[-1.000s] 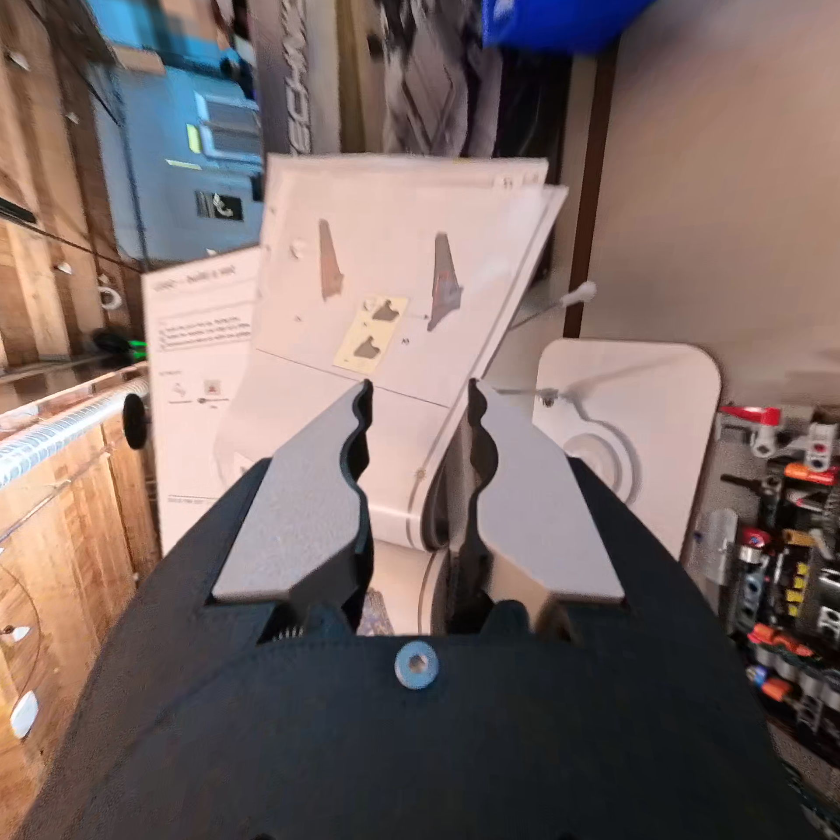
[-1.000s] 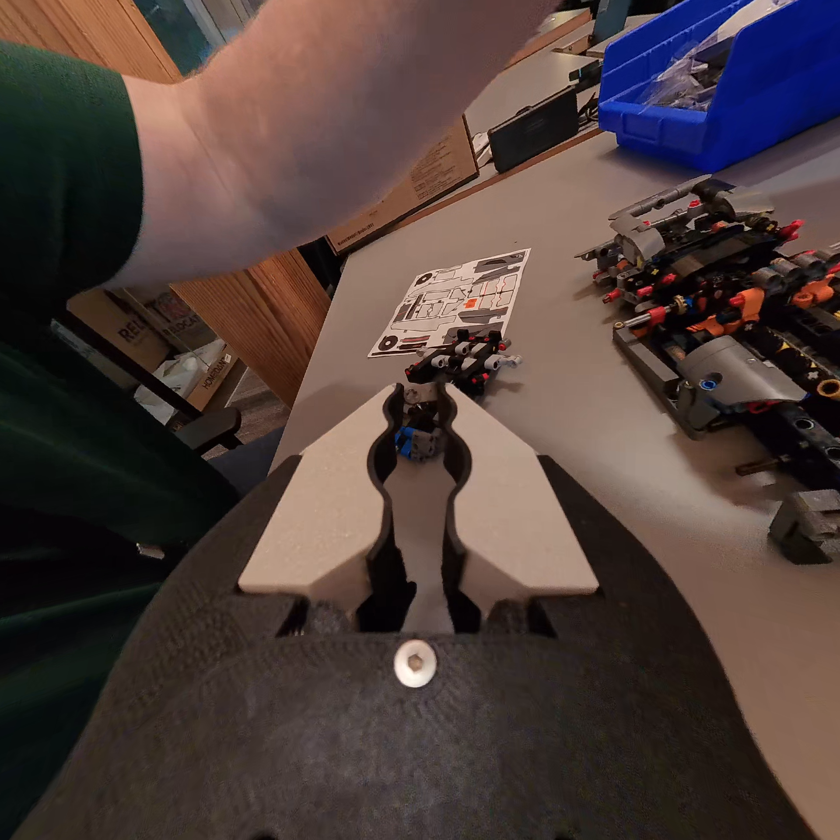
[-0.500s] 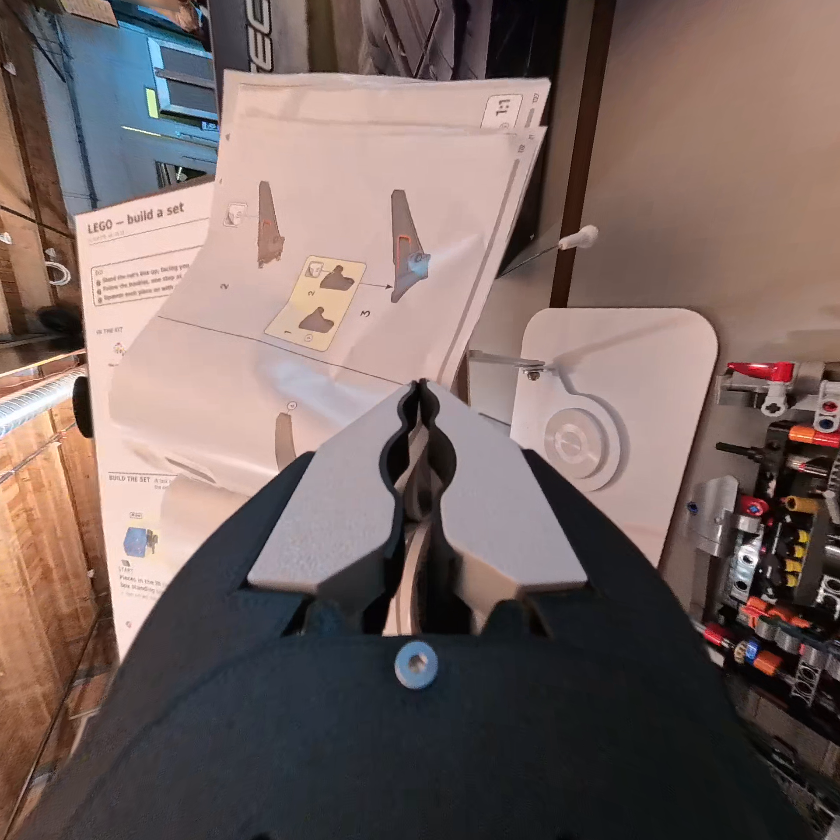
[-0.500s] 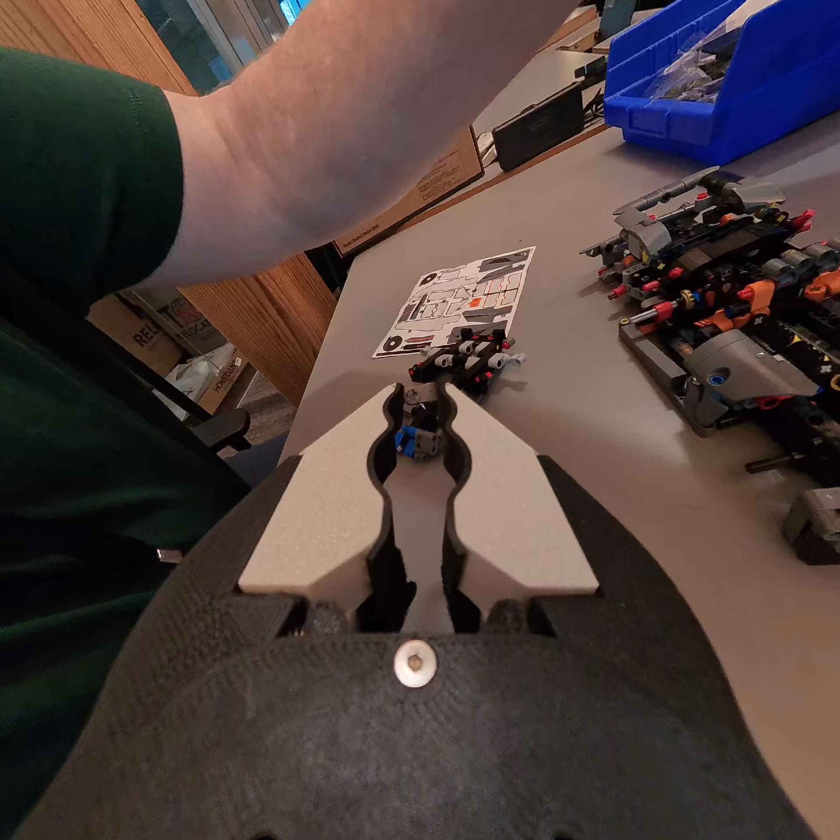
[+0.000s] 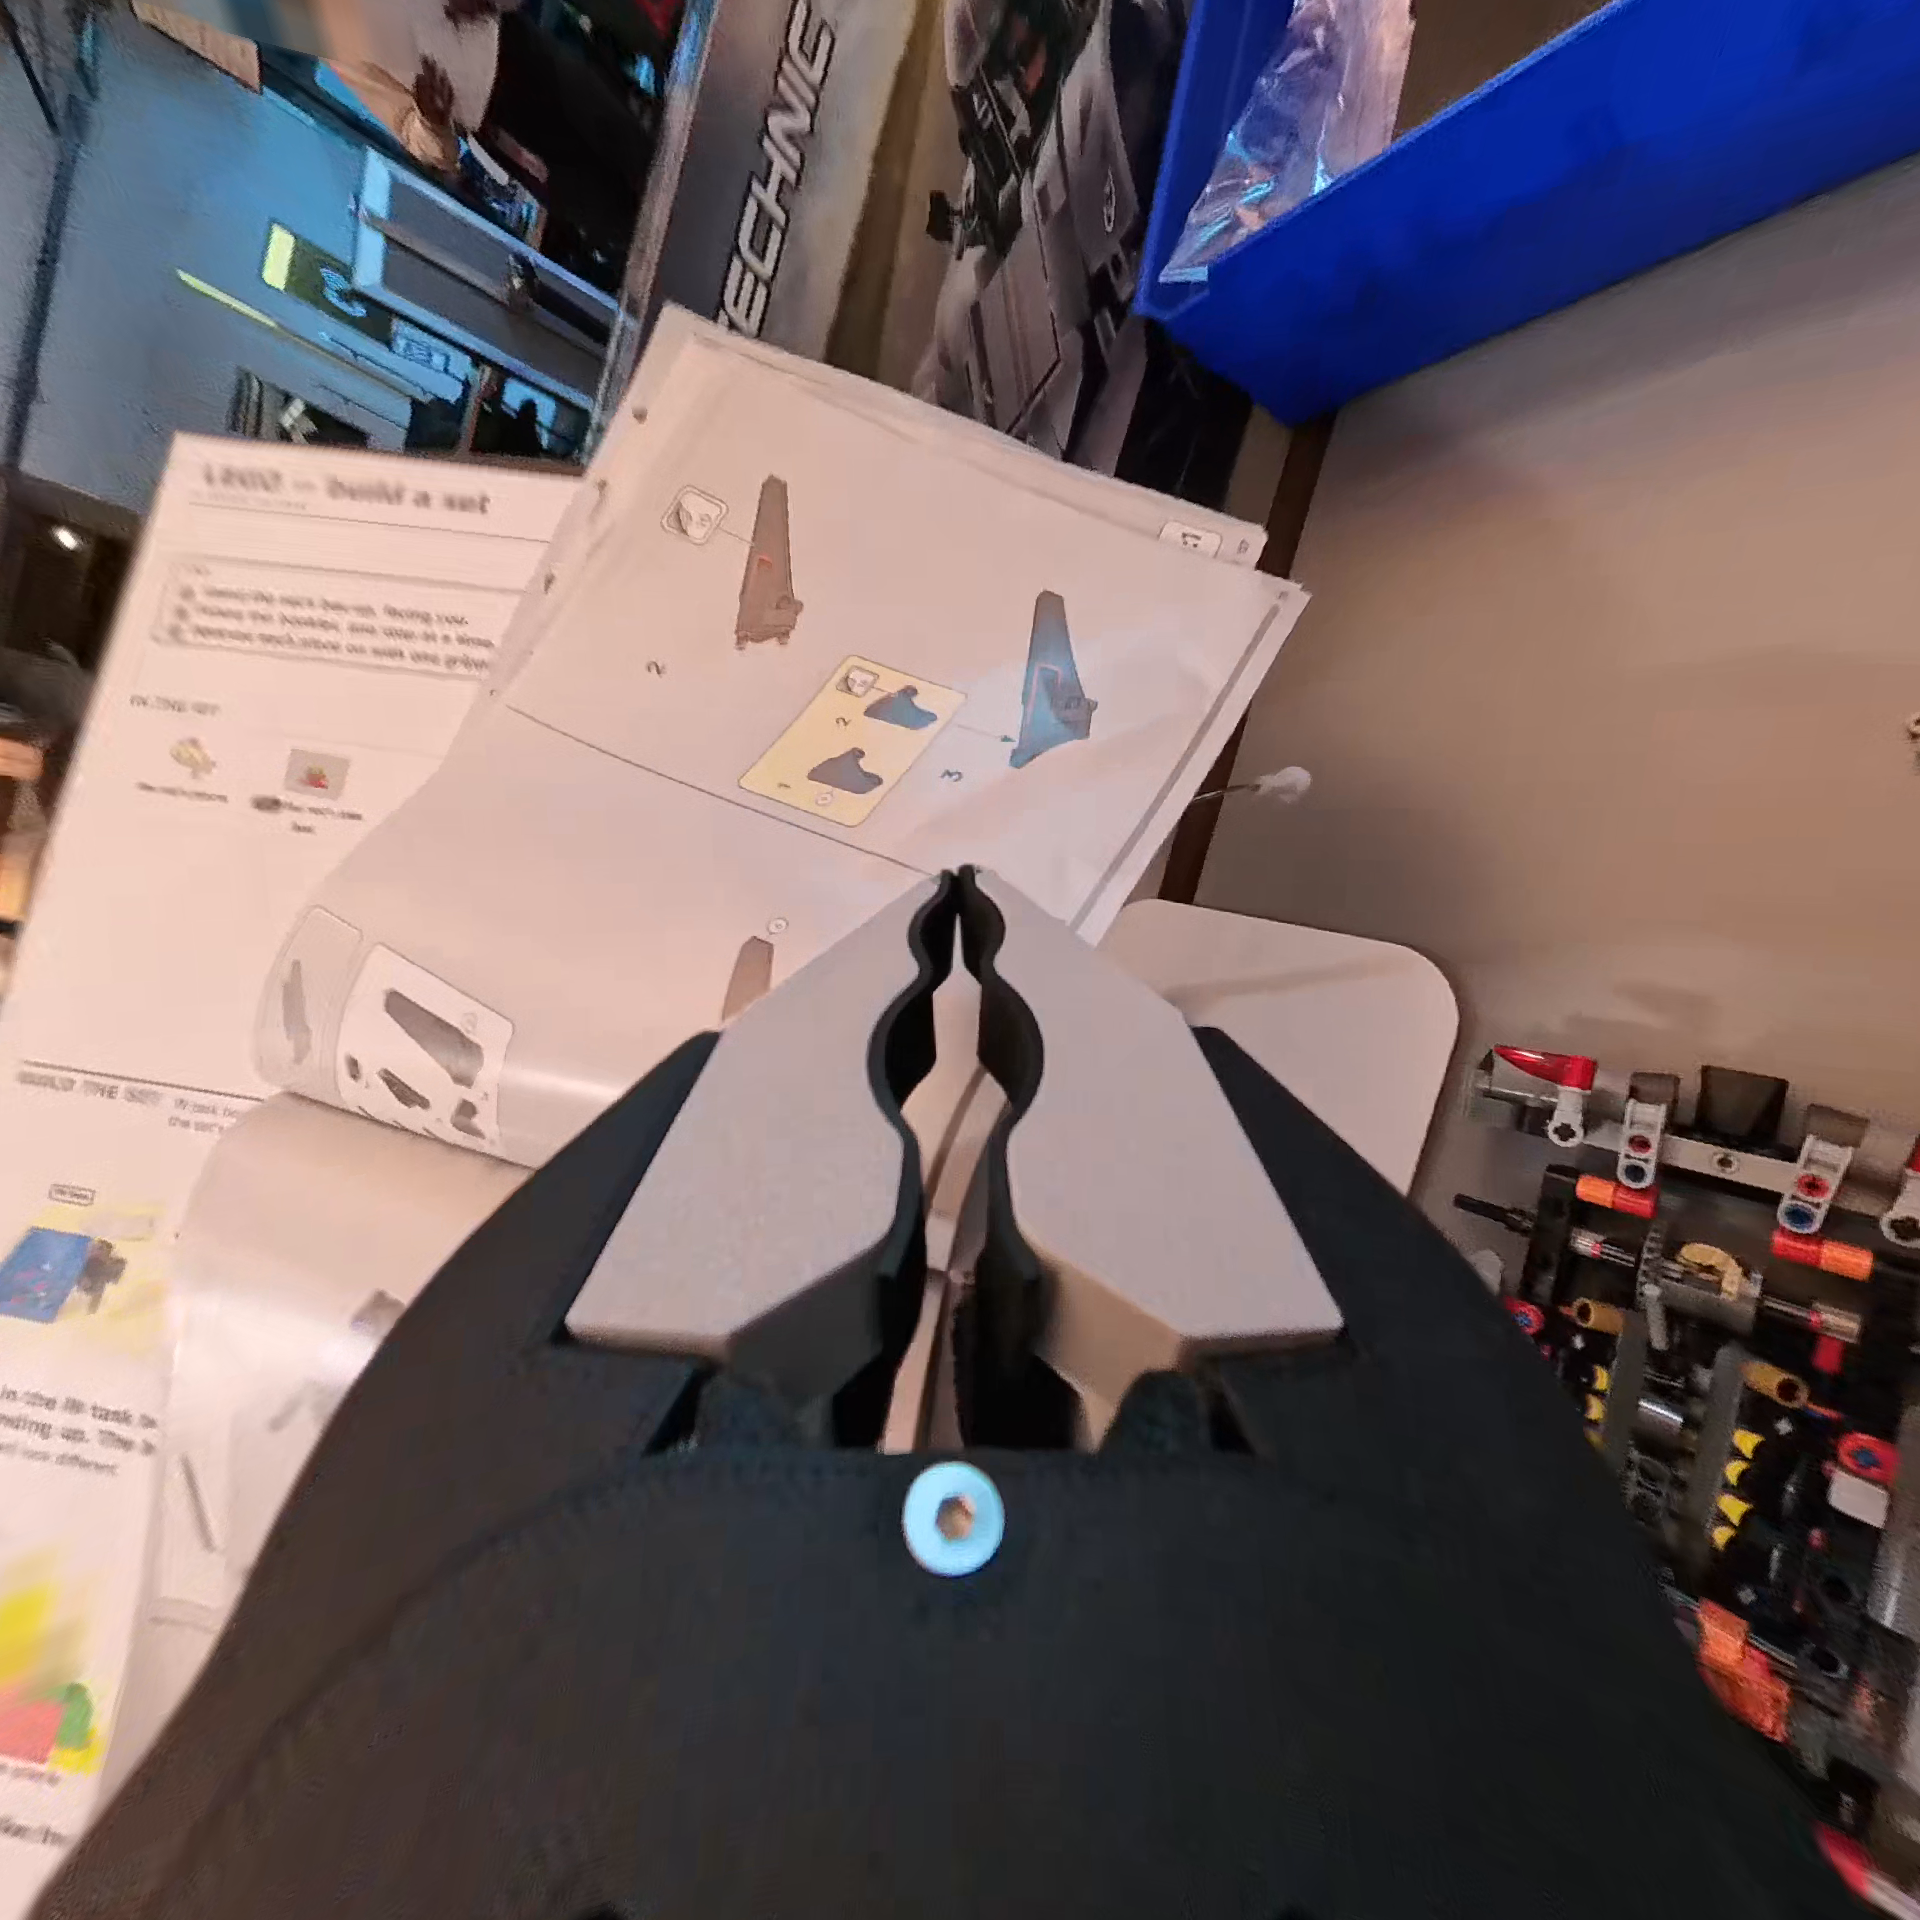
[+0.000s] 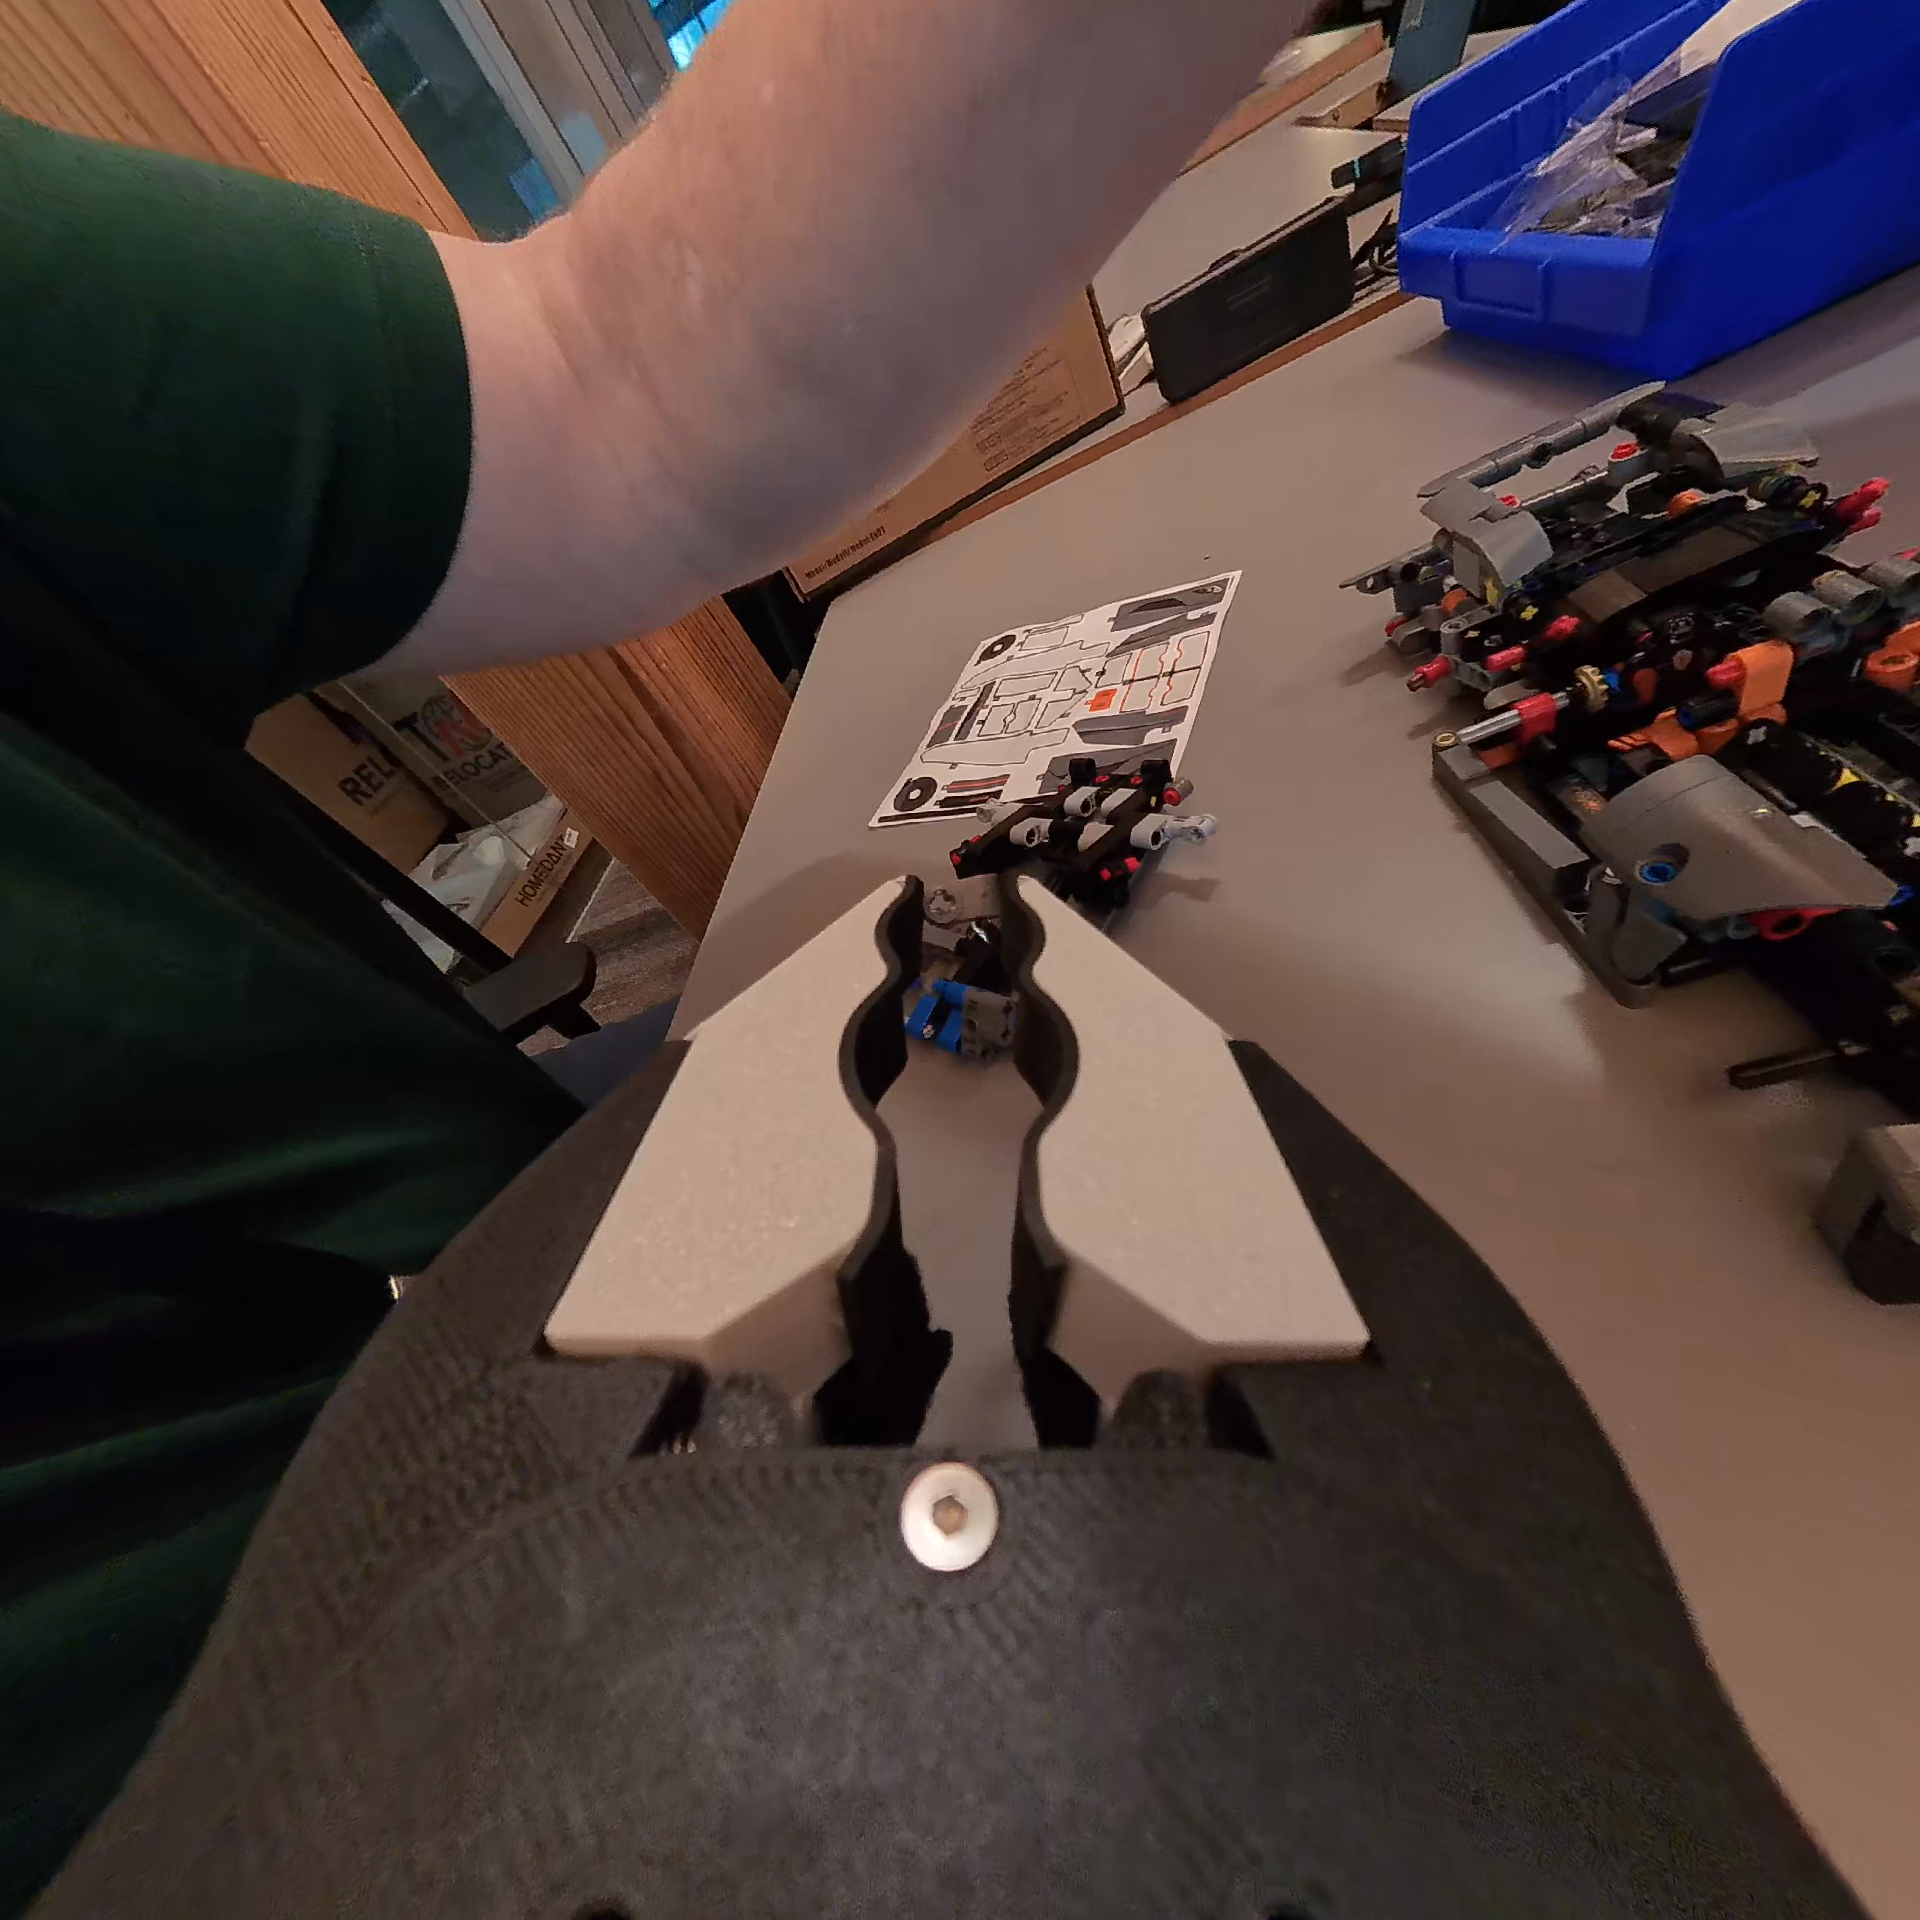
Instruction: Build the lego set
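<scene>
In the left wrist view my left gripper [image 5: 957, 881] is shut on the lower edge of a page of the open instruction booklet [image 5: 831, 644], which leans on a white stand [image 5: 1299, 1008]. The page runs down between the fingers. In the right wrist view my right gripper [image 6: 961, 896] is shut on a small grey, black and blue lego piece [image 6: 961, 1013] and holds it just above the grey table [image 6: 1299, 1039]. A small black sub-assembly [image 6: 1081, 821] lies just beyond the tips. The large, partly built chassis [image 6: 1662, 748] sits to the right; it also shows in the left wrist view [image 5: 1714, 1299].
A sticker sheet [image 6: 1070, 696] lies behind the sub-assembly. A blue bin [image 6: 1662, 177] stands at the back right. A person's arm [image 6: 779, 312] crosses above the table's left edge. A loose grey part [image 6: 1870, 1216] lies at the right. A printed sheet [image 5: 260, 727] stands behind the booklet. One gripper's finger ends stand about 30 cm off the other's.
My left gripper has closed on the booklet page and tilted, so the view has swung and the blue bin has come into it. My right gripper has barely moved and still holds the small piece.
</scene>
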A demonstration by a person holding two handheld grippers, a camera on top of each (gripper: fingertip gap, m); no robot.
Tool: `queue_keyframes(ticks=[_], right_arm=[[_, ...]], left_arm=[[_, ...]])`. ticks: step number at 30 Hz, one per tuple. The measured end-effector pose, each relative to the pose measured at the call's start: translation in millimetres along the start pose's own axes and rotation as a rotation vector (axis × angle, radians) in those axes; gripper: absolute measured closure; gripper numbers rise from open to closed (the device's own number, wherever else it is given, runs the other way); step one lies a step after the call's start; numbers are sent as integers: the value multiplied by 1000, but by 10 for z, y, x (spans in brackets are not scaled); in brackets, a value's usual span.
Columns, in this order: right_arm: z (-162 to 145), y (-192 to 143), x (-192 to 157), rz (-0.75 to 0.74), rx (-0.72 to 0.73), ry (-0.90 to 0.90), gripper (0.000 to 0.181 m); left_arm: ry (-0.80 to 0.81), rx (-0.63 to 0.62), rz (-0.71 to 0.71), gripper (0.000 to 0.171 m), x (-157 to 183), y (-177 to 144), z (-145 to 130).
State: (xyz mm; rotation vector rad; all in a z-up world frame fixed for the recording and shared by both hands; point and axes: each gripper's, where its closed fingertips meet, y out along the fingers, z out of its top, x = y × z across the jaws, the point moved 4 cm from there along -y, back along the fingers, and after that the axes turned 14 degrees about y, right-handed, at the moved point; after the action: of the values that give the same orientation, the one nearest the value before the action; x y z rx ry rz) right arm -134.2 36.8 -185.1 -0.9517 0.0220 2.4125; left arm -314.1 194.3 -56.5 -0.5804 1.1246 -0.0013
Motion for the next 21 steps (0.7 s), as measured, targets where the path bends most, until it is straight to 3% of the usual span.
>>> queue_keyframes(ticks=[1, 2, 6, 13, 21], right_arm=[[0, 2, 0, 2, 0, 1, 169], [-5, 4, 3, 3, -1, 3, 169], [-36, 28, 27, 0, -17, 12, 169], [-20, 18, -1, 4, -12, 6, 169], [-9, 13, -25, 12, -9, 5, 169]], left_arm=[[29, 21, -15, 171, 18, -22, 59], [67, 35, -61, 161, 75, -24, 128], [312, -147, -93, 131, 190, 165, 98], [262, -183, -163, 153, 211, 233, -37], [194, -149, -199, 162, 184, 228, -41]])
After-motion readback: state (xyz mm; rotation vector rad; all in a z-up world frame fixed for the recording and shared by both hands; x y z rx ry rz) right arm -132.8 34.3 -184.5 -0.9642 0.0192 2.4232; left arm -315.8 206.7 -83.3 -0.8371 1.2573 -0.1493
